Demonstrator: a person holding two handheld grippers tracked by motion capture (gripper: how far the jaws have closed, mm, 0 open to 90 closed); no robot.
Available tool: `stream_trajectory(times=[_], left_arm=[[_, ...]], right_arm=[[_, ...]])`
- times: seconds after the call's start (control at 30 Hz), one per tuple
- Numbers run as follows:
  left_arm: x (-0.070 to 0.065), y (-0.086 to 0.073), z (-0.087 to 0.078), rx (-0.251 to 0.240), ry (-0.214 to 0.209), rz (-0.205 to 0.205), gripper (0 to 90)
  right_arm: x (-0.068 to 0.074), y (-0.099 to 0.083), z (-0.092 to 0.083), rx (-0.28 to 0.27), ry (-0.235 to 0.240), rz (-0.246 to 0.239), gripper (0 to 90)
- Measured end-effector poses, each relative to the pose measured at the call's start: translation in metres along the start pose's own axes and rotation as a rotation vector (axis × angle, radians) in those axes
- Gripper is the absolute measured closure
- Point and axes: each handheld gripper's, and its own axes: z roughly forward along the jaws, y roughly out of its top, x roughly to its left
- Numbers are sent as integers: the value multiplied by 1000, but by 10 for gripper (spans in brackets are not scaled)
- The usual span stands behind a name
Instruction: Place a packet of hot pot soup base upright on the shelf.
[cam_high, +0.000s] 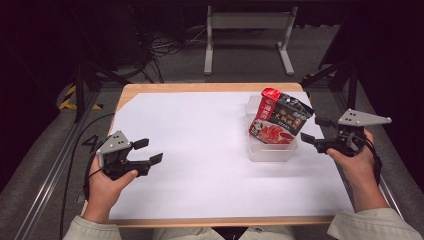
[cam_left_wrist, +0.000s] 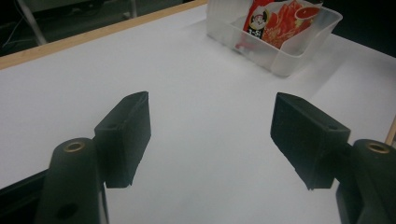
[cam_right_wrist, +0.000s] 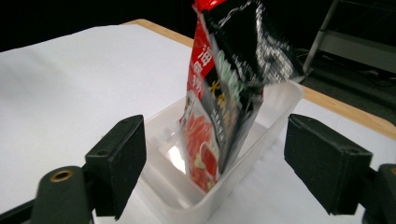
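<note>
A red and black snack bag (cam_high: 278, 120) (cam_right_wrist: 225, 100) stands tilted in a clear plastic bin (cam_high: 272, 150) (cam_right_wrist: 182, 186) (cam_left_wrist: 299, 51) at the right of the white-covered table (cam_high: 200, 165). The bag's lower red part (cam_left_wrist: 285, 18) appears through the bin wall in the left gripper view. My right gripper (cam_high: 314, 132) (cam_right_wrist: 229, 168) is open, held just right of the bin, jaws empty and facing the bag. My left gripper (cam_high: 148, 151) (cam_left_wrist: 212, 135) is open over the bare white surface at the table's left, far from the bin.
The table's wooden edge (cam_high: 200, 87) runs along the far side. Beyond it stand a grey metal frame (cam_high: 247, 37), cables (cam_high: 160, 47) and tripod legs (cam_high: 82, 75) on a dark floor. A metal rail (cam_high: 47, 175) runs along the left.
</note>
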Motion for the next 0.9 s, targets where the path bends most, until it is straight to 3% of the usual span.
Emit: stream_trajectory(times=[0.17, 0.33, 0.43, 0.53, 0.9], left_arm=[[-3, -8, -5, -7, 2, -4, 295], [-4, -16, -5, -17, 8, -9, 295], [-3, -23, -5, -32, 9, -24, 306], [0, -29, -3, -16, 3, -47, 306], [0, -52, 15, 2, 9, -85, 308]], right_arm=[[6, -17, -7, -34, 53, -1, 198], [9, -33, -8, -46, 68, 15, 196], [12, -47, -5, -34, 60, 21, 195], [16, -66, 1, -26, 45, 26, 196], [21, -99, 18, 25, 22, 39, 202]])
